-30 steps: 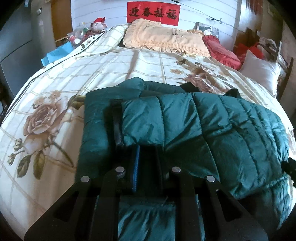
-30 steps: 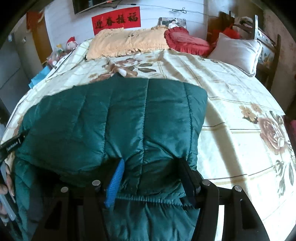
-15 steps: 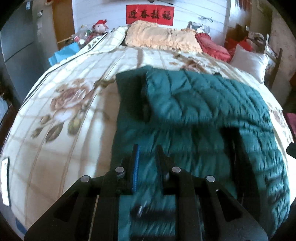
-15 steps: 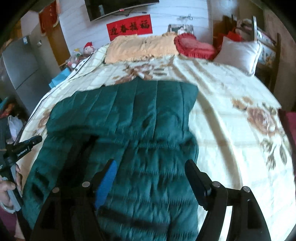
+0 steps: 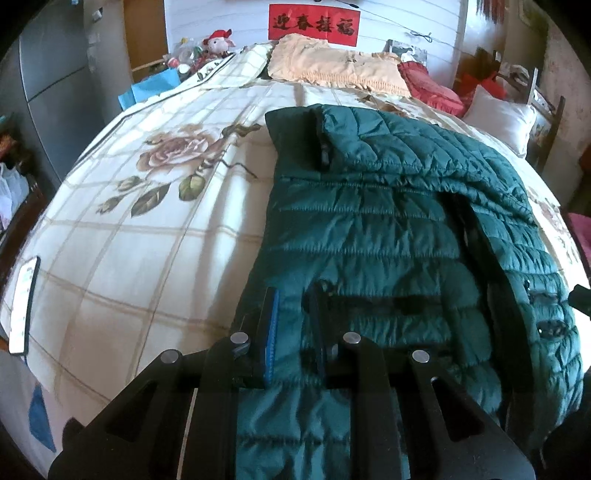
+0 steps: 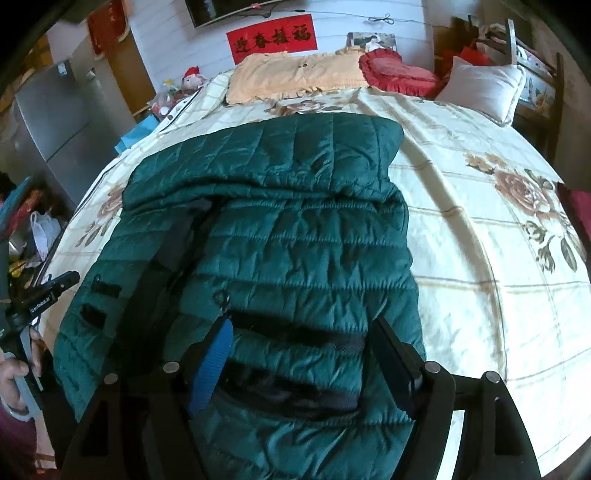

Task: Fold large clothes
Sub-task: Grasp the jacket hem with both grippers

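Left gripper, left wrist view: fingers drawn close with a narrow gap, over the near left hem of the dark green quilted jacket; whether a fold of fabric is pinched between them cannot be told, since the cloth fills the gap but may merely lie beneath. Jacket spread lengthwise on the floral bedspread, its far portion folded over toward the right, a dark opening running down the right half. Flat white phone-like object at the bed's left edge (identity uncertain at this distortion). Peach pillow and red cushion at the head of the bed, red banner on the wall behind.

Right gripper, right wrist view: fingers spread wide, straddling the jacket's near right hem, blue pad on the left finger visible, nothing clamped. Jacket lies on the bedspread left of centre, upper layer folded across. White pillow at far right; left gripper's dark tip at the left margin beside the jacket
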The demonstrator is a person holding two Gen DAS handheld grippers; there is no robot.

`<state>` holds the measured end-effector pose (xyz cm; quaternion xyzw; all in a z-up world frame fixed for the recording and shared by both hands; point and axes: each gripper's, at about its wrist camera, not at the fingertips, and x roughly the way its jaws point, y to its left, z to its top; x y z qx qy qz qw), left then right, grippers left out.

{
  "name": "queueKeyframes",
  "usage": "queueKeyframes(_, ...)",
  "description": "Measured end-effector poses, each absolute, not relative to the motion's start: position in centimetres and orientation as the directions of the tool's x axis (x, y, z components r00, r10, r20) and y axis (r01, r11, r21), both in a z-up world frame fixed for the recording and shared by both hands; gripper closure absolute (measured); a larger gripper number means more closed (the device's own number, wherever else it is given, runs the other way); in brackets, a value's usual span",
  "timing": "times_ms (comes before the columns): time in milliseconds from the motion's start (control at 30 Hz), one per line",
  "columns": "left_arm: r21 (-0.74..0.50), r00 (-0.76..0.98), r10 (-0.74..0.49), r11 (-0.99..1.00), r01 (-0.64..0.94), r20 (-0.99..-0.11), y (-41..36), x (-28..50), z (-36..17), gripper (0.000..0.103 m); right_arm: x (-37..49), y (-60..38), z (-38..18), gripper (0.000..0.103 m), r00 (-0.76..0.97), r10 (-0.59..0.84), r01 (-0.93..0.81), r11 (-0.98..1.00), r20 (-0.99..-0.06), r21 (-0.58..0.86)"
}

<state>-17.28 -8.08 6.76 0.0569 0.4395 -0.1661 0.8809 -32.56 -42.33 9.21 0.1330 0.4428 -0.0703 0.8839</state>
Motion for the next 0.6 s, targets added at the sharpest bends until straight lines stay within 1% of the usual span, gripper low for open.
queueKeyframes(100,-0.067,0.543,-0.257,0.936,0.344,-0.799,-7.6,-18.0,6.6,0.087,-33.1,-41.9,9.3,0.026,0.597,-0.002,0.236,0.956,-0.802,0.173)
queueKeyframes(167,-0.077,0.526,-0.268,0.931,0.356,-0.807,-7.5,-18.3,6.4,0.087,-33.5,-41.6,9.3,0.021,0.598,0.002,0.231,0.957,-0.802,0.175)
queueKeyframes(233,-0.083,0.511,-0.274,0.928,0.364,-0.815,-7.4,-18.6,6.1,0.087,-33.8,-41.5,9.3,0.02,0.596,0.012,0.224,0.958,-0.803,0.181)
queueKeyframes(600,-0.063,0.492,-0.253,0.927,0.37,-0.833,-7.0,-19.9,4.9,0.087,-34.6,-40.9,8.9,0.019,0.59,0.037,0.221,0.953,-0.807,0.205)
